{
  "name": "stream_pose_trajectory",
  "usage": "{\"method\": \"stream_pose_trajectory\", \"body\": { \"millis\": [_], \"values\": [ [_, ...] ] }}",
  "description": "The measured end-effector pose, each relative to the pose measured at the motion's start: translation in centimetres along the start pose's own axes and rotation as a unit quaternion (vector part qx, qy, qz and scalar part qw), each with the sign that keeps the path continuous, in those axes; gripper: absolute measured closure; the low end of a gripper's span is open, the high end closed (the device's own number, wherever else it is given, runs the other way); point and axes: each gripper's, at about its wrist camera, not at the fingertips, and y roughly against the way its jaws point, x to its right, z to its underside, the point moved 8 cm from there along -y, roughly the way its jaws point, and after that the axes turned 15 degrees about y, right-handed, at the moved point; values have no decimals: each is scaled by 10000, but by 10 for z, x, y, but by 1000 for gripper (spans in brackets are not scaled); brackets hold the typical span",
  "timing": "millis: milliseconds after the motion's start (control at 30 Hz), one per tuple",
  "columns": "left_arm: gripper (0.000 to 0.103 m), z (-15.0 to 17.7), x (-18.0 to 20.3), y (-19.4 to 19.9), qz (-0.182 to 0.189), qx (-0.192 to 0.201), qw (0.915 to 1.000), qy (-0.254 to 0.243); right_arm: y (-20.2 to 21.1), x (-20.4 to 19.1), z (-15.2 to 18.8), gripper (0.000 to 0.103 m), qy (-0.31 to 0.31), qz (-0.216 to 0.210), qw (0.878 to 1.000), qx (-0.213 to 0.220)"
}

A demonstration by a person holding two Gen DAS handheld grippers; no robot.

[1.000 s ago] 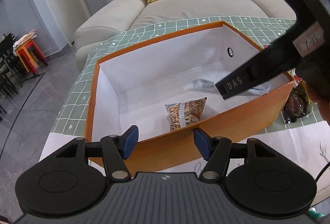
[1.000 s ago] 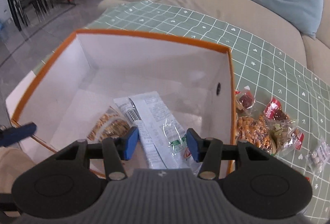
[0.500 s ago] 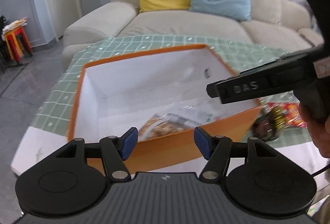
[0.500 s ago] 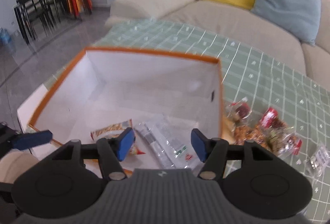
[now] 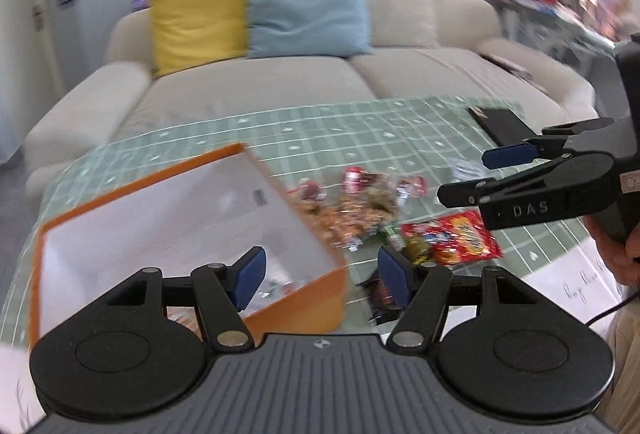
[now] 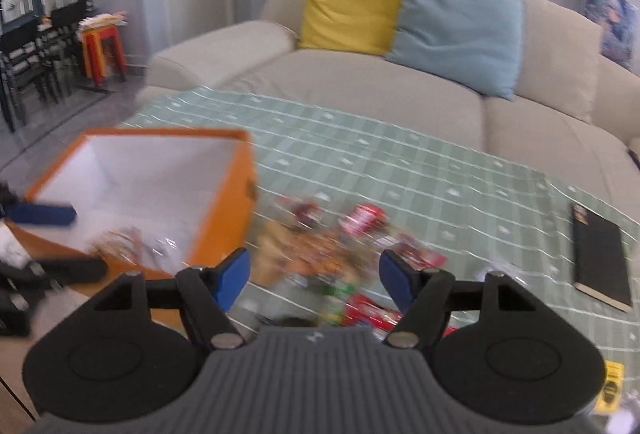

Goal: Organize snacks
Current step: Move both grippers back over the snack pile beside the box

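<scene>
An orange box with a white inside sits on the green checked tablecloth; in the right wrist view it is at the left. A pile of snack packets lies right of the box, with a red packet nearest; the pile is blurred in the right wrist view. My left gripper is open and empty over the box's right corner. My right gripper is open and empty above the pile, and it also shows at the right of the left wrist view. Packets lie inside the box.
A black book lies on the tablecloth at the right. A beige sofa with yellow and blue cushions stands behind the table. White paper covers the table's near right edge. Chairs and stools stand far left.
Both grippers have swung right, away from over the box and toward the snack pile. Both stay open and empty. The views are motion-blurred.
</scene>
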Motion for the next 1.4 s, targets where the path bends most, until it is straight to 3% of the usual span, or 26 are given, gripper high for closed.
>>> {"method": "stream_pose_trajectory", "body": {
  "millis": [133, 267, 667, 833, 967, 1200, 1400],
  "values": [
    [27, -10, 26, -31, 281, -299, 9982, -443, -10, 28, 28, 34, -113, 76, 9999, -70],
    [27, -18, 43, -64, 338, -606, 9921, -1047, -31, 44, 41, 34, -536, -84, 9985, -92],
    [23, -16, 58, -160, 97, -1778, 9501, -2562, -115, 61, 36, 34, -525, -624, 9966, -86],
    [23, -10, 53, -194, -101, -2258, 9315, -2849, -144, 60, 33, 34, -335, -783, 9963, -114],
    [23, -11, 50, -215, -82, -2541, 9271, -2755, -155, 60, 34, 37, -355, -912, 9951, -161],
    [23, -2, 56, -236, -51, -2762, 9111, -3060, -168, 63, 45, 55, -766, -1198, 9895, -266],
    [22, 0, 56, -253, -39, -2883, 9058, -3105, -167, 61, 45, 57, -776, -1195, 9893, -330]
  ]
}}
